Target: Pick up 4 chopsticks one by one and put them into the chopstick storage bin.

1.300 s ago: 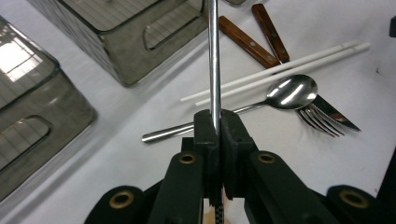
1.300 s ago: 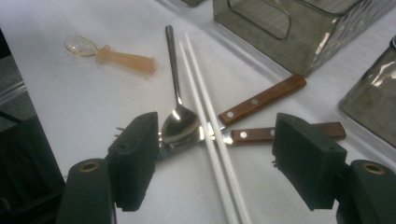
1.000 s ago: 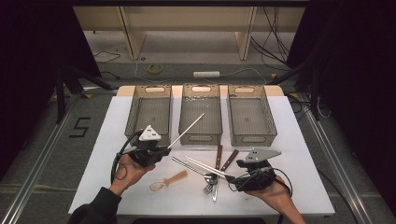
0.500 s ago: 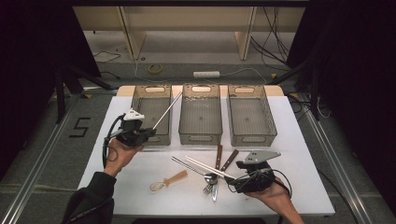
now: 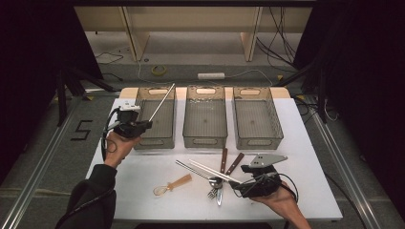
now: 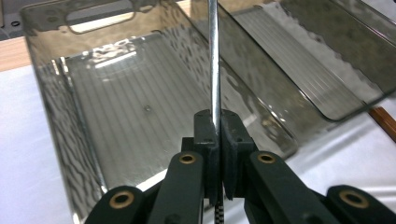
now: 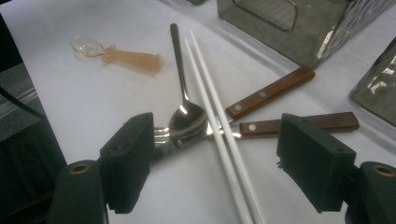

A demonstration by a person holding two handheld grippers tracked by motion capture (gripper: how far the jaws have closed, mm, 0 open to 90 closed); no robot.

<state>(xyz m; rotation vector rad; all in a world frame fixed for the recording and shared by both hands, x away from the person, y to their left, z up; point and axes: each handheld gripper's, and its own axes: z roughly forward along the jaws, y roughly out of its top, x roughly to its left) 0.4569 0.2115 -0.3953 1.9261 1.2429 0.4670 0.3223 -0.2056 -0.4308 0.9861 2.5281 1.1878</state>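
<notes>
One metal chopstick [image 5: 161, 102] is pinched in the left gripper [image 5: 143, 125], jaws clamped on its lower end, tip slanting up over the left bin [image 5: 155, 117]. Best to tilt the rod flat along the bin's length, lower it inside the walls, then let go. Left hand held raised at the bin's near-left corner. Right gripper [image 5: 237, 187] rests low on the table [image 5: 305, 191], jaws wide, empty, facing the white chopsticks [image 7: 219, 135] and spoon [image 7: 187, 122].
</notes>
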